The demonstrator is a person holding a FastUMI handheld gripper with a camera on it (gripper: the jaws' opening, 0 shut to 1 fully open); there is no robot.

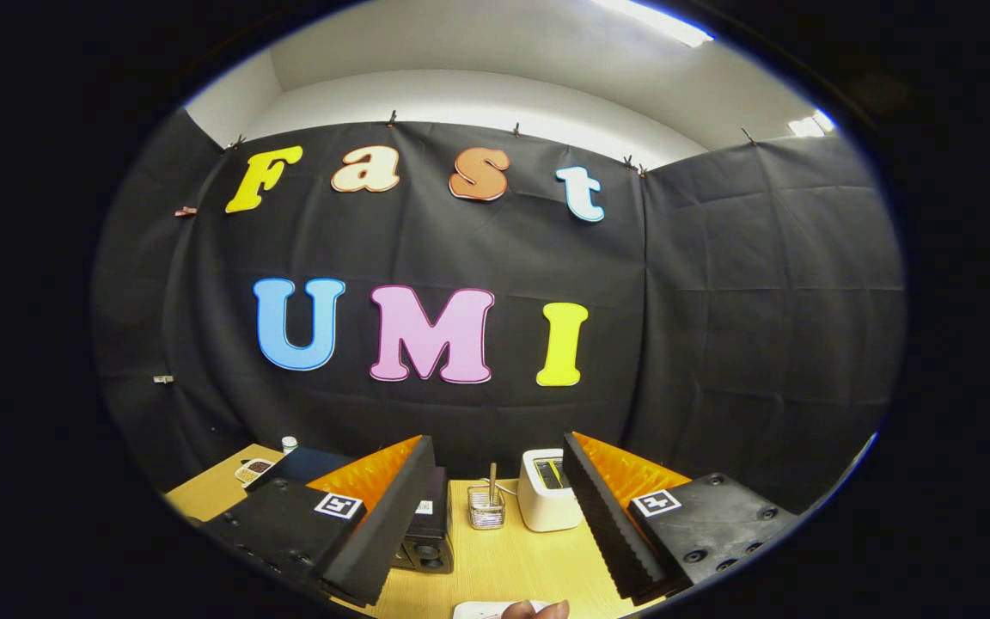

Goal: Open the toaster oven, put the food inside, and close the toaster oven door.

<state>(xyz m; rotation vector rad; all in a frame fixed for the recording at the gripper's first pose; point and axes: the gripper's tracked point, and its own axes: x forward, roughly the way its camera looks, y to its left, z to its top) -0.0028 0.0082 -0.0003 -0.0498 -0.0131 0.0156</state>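
Wooden surface (pixel 512 559) against black cloth wall: fingers (pixel 495 516) spread wide, holding nothing; dark boxy toaster oven (pixel 428 529) just behind left finger, mostly hidden; wire basket (pixel 486 507) and white toaster (pixel 546 490) between the fingers beyond

One gripper (pixel 492 516), its two fingers (pixel 383 524) spread apart on nothing. One white toaster (pixel 546 490), one wire basket (pixel 485 507), one black appliance (pixel 428 537). One small bottle (pixel 289 444), one wooden table (pixel 504 559).
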